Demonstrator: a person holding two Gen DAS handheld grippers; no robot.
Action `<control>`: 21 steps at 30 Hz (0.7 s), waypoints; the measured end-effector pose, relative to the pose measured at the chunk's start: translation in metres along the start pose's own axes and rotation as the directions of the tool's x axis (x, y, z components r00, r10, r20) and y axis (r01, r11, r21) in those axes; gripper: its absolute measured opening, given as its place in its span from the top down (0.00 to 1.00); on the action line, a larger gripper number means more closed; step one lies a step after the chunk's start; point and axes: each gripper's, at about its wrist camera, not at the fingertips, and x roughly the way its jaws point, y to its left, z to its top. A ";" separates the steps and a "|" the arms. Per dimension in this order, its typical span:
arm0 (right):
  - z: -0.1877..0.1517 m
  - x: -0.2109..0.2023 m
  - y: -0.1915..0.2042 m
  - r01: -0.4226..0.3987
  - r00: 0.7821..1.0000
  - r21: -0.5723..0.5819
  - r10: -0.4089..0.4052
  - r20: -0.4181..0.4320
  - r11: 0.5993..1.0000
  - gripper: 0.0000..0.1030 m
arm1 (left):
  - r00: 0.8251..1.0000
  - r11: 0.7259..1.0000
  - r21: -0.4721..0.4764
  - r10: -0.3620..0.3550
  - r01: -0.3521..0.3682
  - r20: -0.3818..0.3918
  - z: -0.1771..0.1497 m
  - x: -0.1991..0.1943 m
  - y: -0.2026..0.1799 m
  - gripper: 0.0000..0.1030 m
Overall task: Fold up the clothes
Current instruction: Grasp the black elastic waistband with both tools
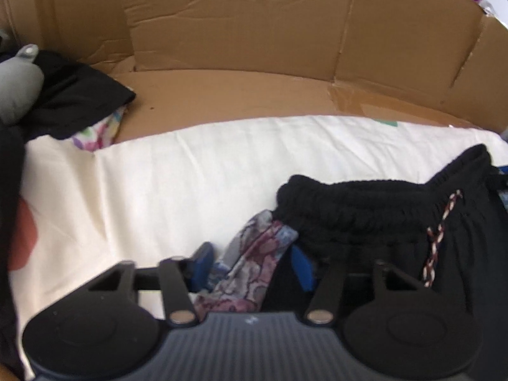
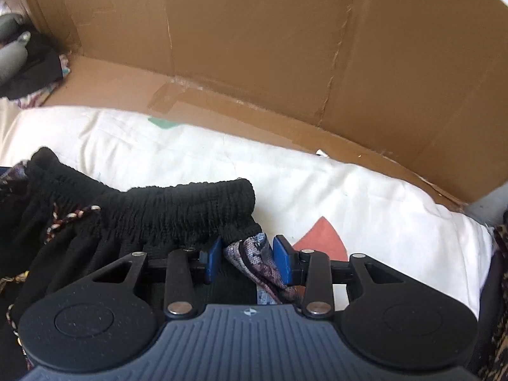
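Both hand-held grippers, left (image 1: pixel 250 265) and right (image 2: pixel 246 258), are only pinching patterned lining at the black shorts' waistband (image 2: pixel 177 212) over the white sheet (image 2: pixel 365 197), so thin fabric could slip free mid-fold.

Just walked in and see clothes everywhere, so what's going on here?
A person is folding clothes with two handheld grippers. The left gripper and the right gripper each have a patterned fabric edge between their blue pads, beside the black elastic waistband of a garment lying on a white sheet. A cardboard wall stands behind.
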 end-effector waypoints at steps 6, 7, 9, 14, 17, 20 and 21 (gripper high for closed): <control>0.007 -0.002 0.013 -0.008 1.000 -0.065 0.010 0.025 0.998 0.86 | 0.997 1.000 -0.018 -0.006 0.007 0.074 0.002 -0.014 0.004 0.93; 0.008 -0.005 0.015 -0.007 0.999 -0.078 0.009 0.035 0.997 0.87 | 0.996 0.999 -0.035 -0.002 0.005 0.090 0.003 -0.017 0.008 0.93; 0.011 -0.009 0.020 -0.003 0.999 -0.091 0.008 0.052 0.996 0.88 | 0.993 0.998 -0.058 0.004 0.002 0.114 0.003 -0.022 0.014 0.93; 0.020 -0.011 0.023 0.025 0.996 -0.079 -0.018 0.086 0.997 0.89 | 0.989 0.999 -0.053 0.017 -0.010 0.147 0.007 -0.028 0.016 0.93; 0.023 -0.012 0.024 0.034 0.992 -0.073 -0.025 0.123 0.997 0.89 | 0.985 0.998 -0.065 0.030 -0.019 0.170 0.010 -0.033 0.020 0.94; 0.025 -0.005 0.027 0.034 0.993 -0.061 -0.027 0.119 0.998 0.88 | 0.984 0.996 -0.049 0.075 -0.068 0.163 0.012 -0.027 0.017 0.93; 0.025 -0.001 0.027 0.025 0.995 -0.048 -0.020 0.098 0.999 0.86 | 0.984 0.995 -0.037 0.093 -0.088 0.151 0.012 -0.022 0.014 0.92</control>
